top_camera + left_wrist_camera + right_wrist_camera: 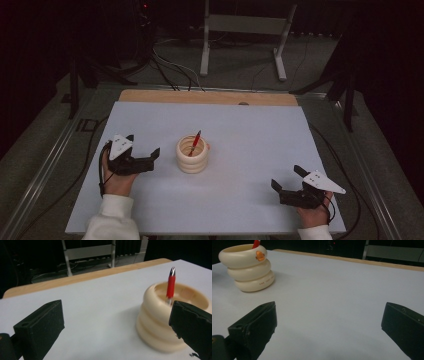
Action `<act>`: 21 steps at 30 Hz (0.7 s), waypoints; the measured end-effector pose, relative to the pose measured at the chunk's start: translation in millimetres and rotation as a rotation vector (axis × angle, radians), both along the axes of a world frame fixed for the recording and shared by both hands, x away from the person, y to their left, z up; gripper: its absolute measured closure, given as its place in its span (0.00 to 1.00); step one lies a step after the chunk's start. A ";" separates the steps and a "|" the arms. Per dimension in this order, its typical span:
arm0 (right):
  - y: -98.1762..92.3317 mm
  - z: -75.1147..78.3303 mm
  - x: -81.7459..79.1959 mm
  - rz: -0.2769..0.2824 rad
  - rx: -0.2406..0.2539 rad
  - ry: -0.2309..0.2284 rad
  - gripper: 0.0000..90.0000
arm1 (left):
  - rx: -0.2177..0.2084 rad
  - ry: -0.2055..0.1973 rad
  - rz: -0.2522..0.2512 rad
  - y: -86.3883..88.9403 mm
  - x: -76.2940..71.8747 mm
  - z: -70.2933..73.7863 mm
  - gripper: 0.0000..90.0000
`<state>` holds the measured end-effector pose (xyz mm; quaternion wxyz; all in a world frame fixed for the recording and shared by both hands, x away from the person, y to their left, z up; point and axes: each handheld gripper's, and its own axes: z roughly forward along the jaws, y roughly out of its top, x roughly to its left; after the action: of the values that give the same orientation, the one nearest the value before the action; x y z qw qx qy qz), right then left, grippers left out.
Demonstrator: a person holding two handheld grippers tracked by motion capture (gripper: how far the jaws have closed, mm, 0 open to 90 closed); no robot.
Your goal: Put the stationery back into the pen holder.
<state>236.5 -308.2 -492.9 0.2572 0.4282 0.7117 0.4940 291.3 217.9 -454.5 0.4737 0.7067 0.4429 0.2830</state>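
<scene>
Because the red pen [194, 143] stands tilted inside the cream ribbed ring-stacked plastic holder [192, 155] at the middle of the pale blue desk [250, 150], the left gripper [145, 151] just beside it has released fingers [40, 326], while the right gripper [286, 181] waits well apart, spread wide and empty.

High view overhead, gripper views low (close), sharing cup [192, 154]

One ringed cream holder [192, 154], one red pen [194, 143], two hand-held grippers.
</scene>
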 end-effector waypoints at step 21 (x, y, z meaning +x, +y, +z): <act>1.8 -0.9 -1.5 0.011 -0.006 -0.001 0.00 | -0.008 -0.031 0.062 31.0 -40.6 -30.5 0.00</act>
<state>235.0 -306.4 -493.8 0.2563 0.4234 0.7152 0.4936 250.7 248.9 -485.0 0.4743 0.6864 0.4583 0.3064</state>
